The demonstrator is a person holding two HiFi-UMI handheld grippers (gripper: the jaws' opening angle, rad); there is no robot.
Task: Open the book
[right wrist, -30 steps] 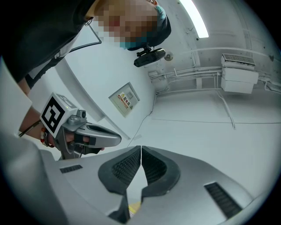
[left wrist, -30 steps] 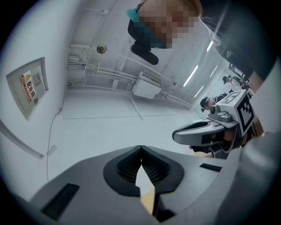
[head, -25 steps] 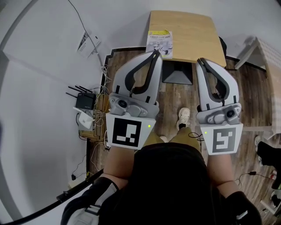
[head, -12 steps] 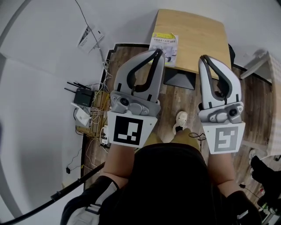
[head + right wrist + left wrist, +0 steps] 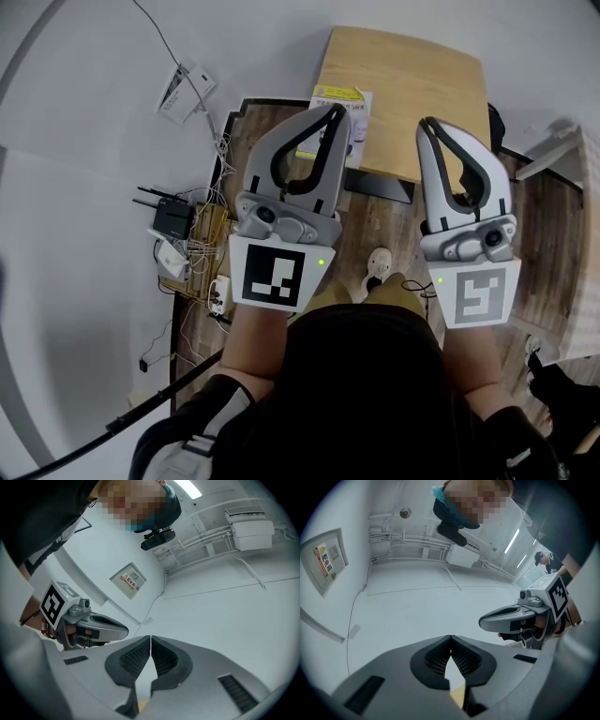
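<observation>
The book (image 5: 354, 109), white with a yellow band at its top, lies closed at the left edge of a small wooden table (image 5: 412, 84) in the head view. My left gripper (image 5: 333, 111) is shut with nothing in it, held in the air with its tip in front of the book. My right gripper (image 5: 427, 125) is shut too and empty, its tip over the table's near edge. Both gripper views tilt upward at a white wall and ceiling; each shows closed jaws, the left gripper (image 5: 450, 638), the right gripper (image 5: 150, 638), and the other gripper beside it.
A black base or monitor (image 5: 384, 186) sits under the table's near edge. A router (image 5: 172, 217) and a tangle of cables (image 5: 202, 258) lie on the floor at the left. My shoe (image 5: 377, 262) is on the wood floor. A white wall runs behind the table.
Both grippers, still shut, have come closer to the table. The left tip now overlaps the book and the right tip reaches the table's near edge.
</observation>
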